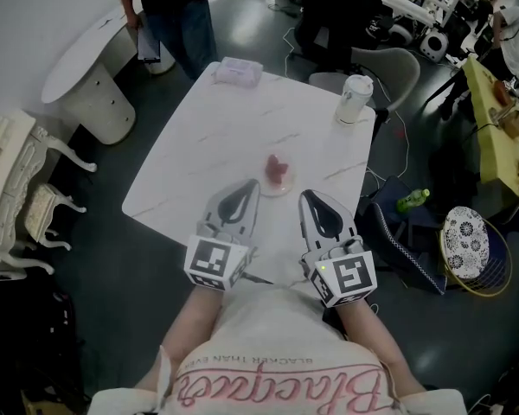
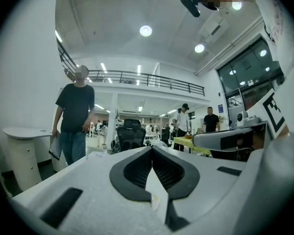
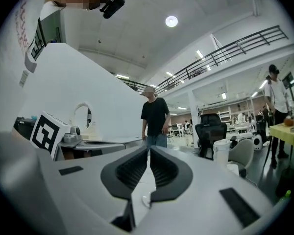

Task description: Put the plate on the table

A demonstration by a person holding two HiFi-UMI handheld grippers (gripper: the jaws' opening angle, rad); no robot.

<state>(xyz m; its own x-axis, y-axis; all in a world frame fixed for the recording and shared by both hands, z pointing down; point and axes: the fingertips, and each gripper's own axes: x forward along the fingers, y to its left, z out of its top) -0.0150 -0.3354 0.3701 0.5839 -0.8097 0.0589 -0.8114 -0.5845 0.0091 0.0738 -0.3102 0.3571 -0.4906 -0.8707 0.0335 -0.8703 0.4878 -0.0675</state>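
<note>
A small clear plate point(image 1: 278, 182) with a pink item on it rests on the white marble table point(image 1: 208, 145), near its front edge. My left gripper point(image 1: 253, 185) lies low over the table just left of the plate, its jaws together and holding nothing. My right gripper point(image 1: 304, 195) lies just right of the plate, also shut and holding nothing. In the left gripper view the left gripper's point(image 2: 151, 150) dark pads meet at the tip. The right gripper's point(image 3: 148, 150) pads leave only a thin slit in the right gripper view. Neither gripper view shows the plate.
At the table's far side stand a lidded white cup point(image 1: 355, 98) and a tissue pack point(image 1: 236, 71). A person point(image 1: 178, 14) stands beyond the far corner. A grey chair point(image 1: 389, 69) is on the right, ornate white chairs point(image 1: 17, 188) on the left, and a green bottle point(image 1: 413, 200) on the floor.
</note>
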